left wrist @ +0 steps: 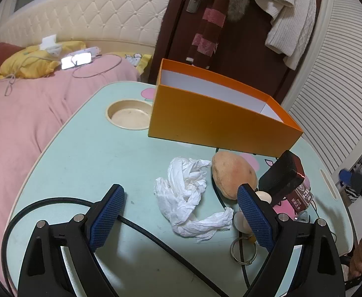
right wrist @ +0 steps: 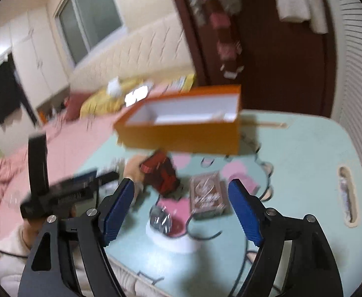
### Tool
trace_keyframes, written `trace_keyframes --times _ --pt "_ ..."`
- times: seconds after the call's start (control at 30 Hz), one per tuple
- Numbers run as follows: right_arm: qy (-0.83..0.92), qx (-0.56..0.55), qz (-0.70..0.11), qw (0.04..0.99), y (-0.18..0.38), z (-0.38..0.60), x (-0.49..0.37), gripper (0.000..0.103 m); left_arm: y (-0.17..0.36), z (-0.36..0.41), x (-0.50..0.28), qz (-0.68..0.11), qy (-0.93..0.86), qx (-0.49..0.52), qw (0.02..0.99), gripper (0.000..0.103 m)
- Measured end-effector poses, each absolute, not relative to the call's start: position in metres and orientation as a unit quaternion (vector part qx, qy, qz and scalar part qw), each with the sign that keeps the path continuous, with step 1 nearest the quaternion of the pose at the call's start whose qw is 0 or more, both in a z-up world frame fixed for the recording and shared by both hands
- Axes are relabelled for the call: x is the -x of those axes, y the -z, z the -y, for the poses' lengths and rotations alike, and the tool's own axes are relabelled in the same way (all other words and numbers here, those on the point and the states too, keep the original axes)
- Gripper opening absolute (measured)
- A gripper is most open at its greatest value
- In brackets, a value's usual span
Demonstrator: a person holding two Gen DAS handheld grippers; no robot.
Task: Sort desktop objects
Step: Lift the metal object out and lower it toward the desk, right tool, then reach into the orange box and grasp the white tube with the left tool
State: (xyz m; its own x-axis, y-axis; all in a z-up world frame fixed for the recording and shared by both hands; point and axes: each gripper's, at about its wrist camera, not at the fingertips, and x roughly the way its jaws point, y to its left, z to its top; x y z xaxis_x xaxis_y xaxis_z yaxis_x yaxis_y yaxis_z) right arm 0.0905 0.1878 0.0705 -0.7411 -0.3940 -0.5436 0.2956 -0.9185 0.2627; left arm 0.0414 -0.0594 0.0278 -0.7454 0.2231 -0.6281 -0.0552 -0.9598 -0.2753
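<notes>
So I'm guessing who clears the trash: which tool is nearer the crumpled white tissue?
Left. The left tool stands open right at the crumpled white tissue, which lies between its fingers. The right tool is open over the small boxes, with no tissue in its view.

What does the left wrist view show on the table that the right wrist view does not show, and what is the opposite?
Only the left wrist view shows the crumpled white tissue, the round cup recess in the table, the black cable and a key ring.

Only the right wrist view shows inside the box and a flat patterned packet.

Both show the orange box, the tan plush toy and the dark red box. Both grippers, left and right, are open and empty.
</notes>
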Motion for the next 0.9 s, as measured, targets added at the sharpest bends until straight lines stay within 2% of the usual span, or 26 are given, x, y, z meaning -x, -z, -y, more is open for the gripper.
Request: trace_keyframes --times 0.13,0.33,0.73,0.9 --pt "0.952 -0.266 0.093 0.121 -0.074 -0.199 -0.095 0.079 -0.028 0.059 -0.042 0.119 -0.927 0.349 0.075 0.092" --pt "0.944 -0.315 0.073 0.07 -0.054 -0.196 -0.085 0.079 -0.028 0.059 -0.041 0.118 -0.927 0.349 0.074 0.092" --pt "0.929 -0.337 0.077 0.131 -0.046 -0.192 -0.086 0.079 -0.037 0.062 -0.041 0.113 -0.92 0.37 0.059 0.092" --pt "0.94 -0.312 0.044 0.129 -0.056 -0.183 -0.095 0.079 -0.063 0.067 -0.038 0.072 -0.931 0.354 0.044 0.092"
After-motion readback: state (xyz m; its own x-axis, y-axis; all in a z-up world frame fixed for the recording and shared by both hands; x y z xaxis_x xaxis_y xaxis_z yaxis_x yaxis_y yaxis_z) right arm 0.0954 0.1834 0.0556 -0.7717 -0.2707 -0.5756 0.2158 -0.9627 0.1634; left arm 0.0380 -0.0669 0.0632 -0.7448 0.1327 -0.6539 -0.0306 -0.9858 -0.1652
